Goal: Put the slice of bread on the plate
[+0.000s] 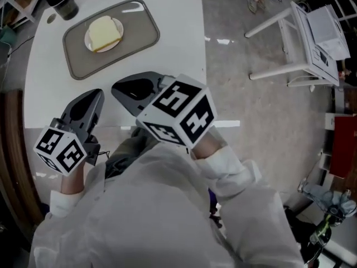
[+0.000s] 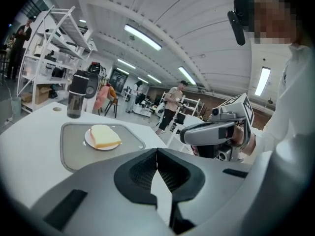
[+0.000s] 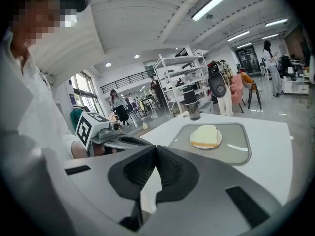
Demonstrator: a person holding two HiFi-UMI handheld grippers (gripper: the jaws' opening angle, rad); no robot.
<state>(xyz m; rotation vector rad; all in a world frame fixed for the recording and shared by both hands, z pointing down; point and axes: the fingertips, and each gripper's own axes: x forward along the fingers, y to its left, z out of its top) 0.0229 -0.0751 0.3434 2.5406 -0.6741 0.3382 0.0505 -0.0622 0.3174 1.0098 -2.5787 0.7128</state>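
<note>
A pale slice of bread (image 1: 104,33) lies on a small white plate (image 1: 89,42), which rests on a grey tray (image 1: 134,39) at the far side of the white table; the same slice of bread (image 2: 104,136) (image 3: 205,135) shows in both gripper views. My left gripper (image 1: 96,95) is shut and empty, held near the table's front edge, well short of the tray. My right gripper (image 1: 118,88) is also shut with nothing between its jaws, just right of the left one. Both point towards the tray.
A dark tumbler (image 1: 60,0) stands at the table's far left corner beside the tray. A white rack (image 1: 304,38) stands on the floor to the right. People and shelving fill the room behind the table.
</note>
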